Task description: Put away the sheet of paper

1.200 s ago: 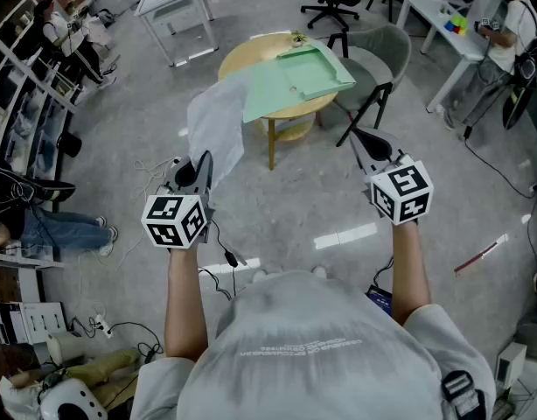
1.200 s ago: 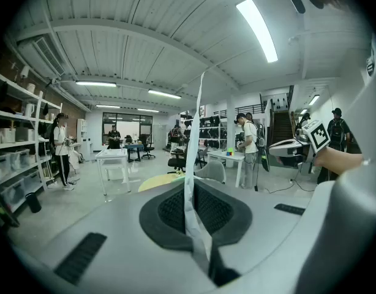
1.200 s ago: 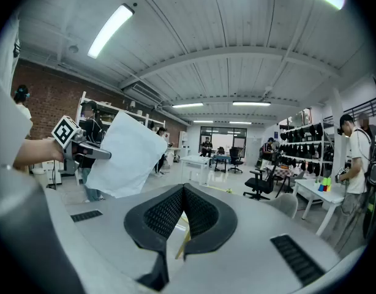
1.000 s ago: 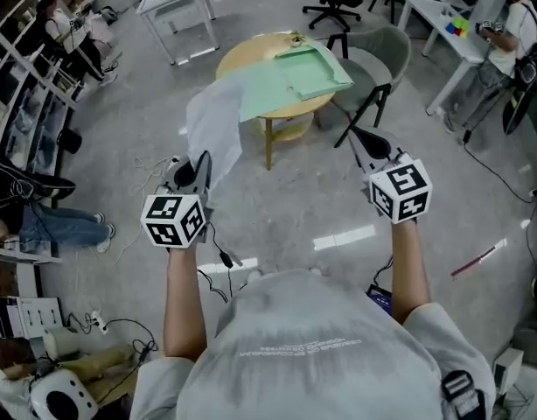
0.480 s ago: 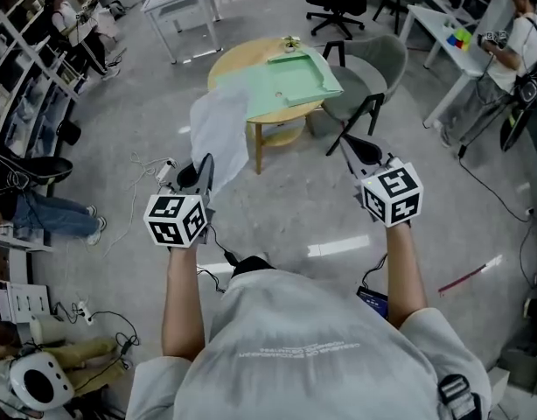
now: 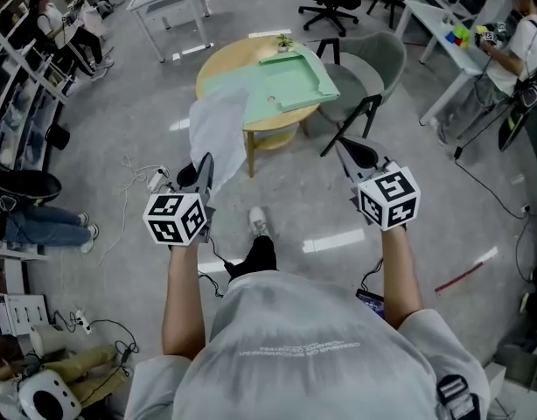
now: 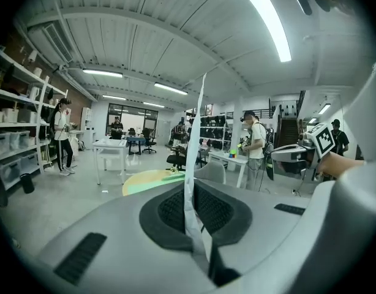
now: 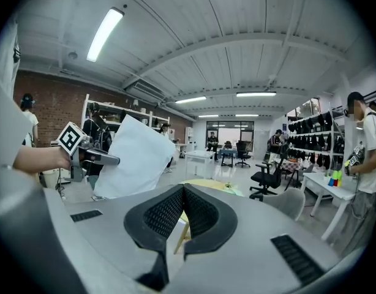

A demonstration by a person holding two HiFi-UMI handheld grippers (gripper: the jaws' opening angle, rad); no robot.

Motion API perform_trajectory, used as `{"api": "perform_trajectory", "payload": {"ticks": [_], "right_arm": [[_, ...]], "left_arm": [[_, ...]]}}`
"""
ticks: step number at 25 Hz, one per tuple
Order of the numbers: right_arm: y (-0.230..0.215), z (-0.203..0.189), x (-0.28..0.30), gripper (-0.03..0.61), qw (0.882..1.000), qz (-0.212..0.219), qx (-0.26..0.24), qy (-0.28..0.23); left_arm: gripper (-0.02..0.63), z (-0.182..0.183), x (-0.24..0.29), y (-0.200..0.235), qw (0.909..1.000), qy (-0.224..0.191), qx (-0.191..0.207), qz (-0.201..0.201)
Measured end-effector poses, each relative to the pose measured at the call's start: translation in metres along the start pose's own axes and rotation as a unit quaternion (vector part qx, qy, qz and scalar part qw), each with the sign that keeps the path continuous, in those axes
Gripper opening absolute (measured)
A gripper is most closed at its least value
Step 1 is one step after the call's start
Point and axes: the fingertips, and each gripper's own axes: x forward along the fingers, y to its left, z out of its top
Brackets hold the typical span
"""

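left gripper [image 6: 202, 166] pinching sheet of paper [image 6: 218, 129], sheet standing up past the fingertips | right gripper [image 6: 345, 150] closed, empty | round wooden table [image 6: 212, 66] (green tray [image 6: 290, 81] on top) beyond both fingertips | shiny grey floor [image 6: 295, 208]

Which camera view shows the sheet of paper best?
The right gripper view: the sheet of paper shows its broad face there. The head view shows it foreshortened. The left gripper view shows only its edge, clamped in the left hand-held gripper.

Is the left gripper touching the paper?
Touching. The left gripper view shows the left gripper with its shut jaws pinching the sheet of paper, seen edge-on between them.
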Motion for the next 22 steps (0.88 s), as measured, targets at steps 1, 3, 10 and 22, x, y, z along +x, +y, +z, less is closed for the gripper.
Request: {"api": "perform_trajectory", "payload": {"ticks": [1, 3, 10, 22], "right_arm": [[-0.008, 0.003, 0.009, 0.028, 1.0, -0.002, 0.001, 0.0], [-0.023, 0.012, 0.029, 0.028, 1.0, -0.007, 0.0, -0.002], [-0.054, 0.048, 0.107, 0.028, 1.0, -0.002, -0.013, 0.001], [-0.093, 0.058, 0.225, 0.028, 0.999, -0.007, -0.012, 0.041]], "left_arm": [[0.018, 0.003, 0.012, 0.006, 1.0, 0.0, -0.003, -0.003], [0.018, 0.013, 0.034, 0.02, 1.0, -0.005, -0.007, -0.005], [0.018, 0.046, 0.095, 0.08, 0.9997, -0.01, -0.021, -0.001], [0.018, 0.06, 0.191, 0.173, 0.998, 0.005, -0.061, -0.014]]}}
